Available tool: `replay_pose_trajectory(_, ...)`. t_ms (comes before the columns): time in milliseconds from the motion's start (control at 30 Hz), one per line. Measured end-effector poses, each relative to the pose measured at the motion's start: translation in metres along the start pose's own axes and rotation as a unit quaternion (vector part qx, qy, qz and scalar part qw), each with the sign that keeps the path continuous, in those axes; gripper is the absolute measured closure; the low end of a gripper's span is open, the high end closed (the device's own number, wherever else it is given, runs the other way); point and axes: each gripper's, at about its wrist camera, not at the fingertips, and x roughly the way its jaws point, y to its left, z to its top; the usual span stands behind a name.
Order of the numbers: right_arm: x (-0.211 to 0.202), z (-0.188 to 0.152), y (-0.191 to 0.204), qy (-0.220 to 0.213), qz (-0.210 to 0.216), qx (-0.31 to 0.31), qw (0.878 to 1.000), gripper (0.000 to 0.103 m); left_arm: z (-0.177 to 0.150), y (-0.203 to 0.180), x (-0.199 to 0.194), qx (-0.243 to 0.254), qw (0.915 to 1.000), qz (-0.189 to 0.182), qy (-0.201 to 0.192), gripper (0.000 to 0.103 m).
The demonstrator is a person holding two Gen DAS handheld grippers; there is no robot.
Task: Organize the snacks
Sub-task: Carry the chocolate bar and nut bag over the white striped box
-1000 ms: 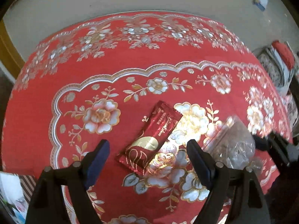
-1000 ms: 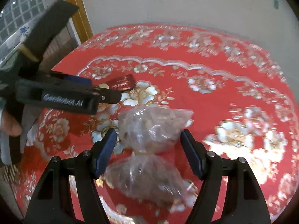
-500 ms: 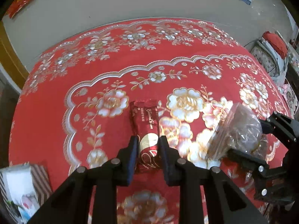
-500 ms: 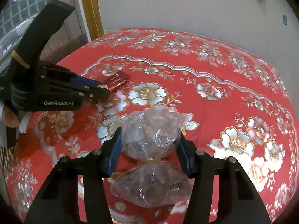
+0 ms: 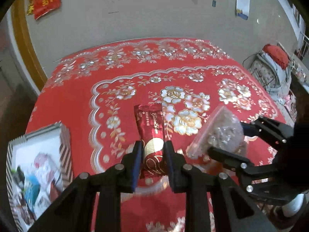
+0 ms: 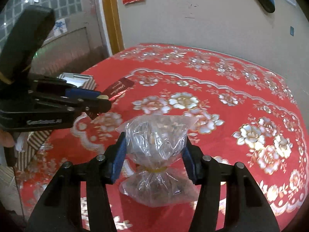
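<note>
Setting: a round table (image 5: 222, 73) draped in red cloth with gold and white flowers is seen against a plain wall.
Left gripper (image 5: 152, 160): its jaws are pressed onto the lower end of a dark red snack bar wrapper (image 5: 151, 127), which is held clear above the cloth.
Right gripper (image 6: 154, 154): its jaws are pinched on a clear plastic bag of snacks (image 6: 156, 141), gripped on the puffed upper part just above the yellow band tying its neck; the filled part hangs below.
Wrapper, handling: judged light and slippery, with a soft crinkly foil; a grip across the flat width, as seen, should hold, though the free end may droop.
Bag, handling: judged soft, shifting and easily crushed; the tied neck looks the firmer place to be taken.
Destination: a striped box (image 5: 38, 166), partly filled with packets, sits at the table's left edge, near the left gripper.
Step in hand: both snacks appear to be carried toward storage.
</note>
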Motion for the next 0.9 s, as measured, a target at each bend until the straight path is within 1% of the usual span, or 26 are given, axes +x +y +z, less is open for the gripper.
replay_pose_trajectory(200, -0.012, -0.007, 0.028, -0.009, 0.014, -0.013, 1.0, 0.05, -0.031, 0.004, -0.033, -0.006, 0.9989, 0.026, -0.037, 0.077)
replay_pose_trajectory(367, -0.015, -0.01, 0.053, -0.012, 0.026, -0.028, 0.999, 0.05, -0.052, 0.018, -0.056, -0.031, 0.9967, 0.046, -0.06, 0.077)
replay_pose_trajectory(467, -0.015, -0.01, 0.066, -0.013, 0.034, -0.037, 0.999, 0.05, -0.064, 0.026, -0.063, -0.04, 0.9952, 0.059, -0.066, 0.077)
replay_pose_trajectory(700, -0.014, -0.005, 0.095, -0.014, 0.046, -0.059, 0.997, 0.05, -0.088, 0.046, -0.074, -0.073, 0.9923, 0.067, -0.074, 0.077)
replay_pose_trajectory(900, -0.009, -0.001, 0.115, -0.011, 0.056, -0.073, 0.996, 0.05, -0.104, 0.063, -0.086, -0.088, 0.9885, 0.088, -0.085, 0.077)
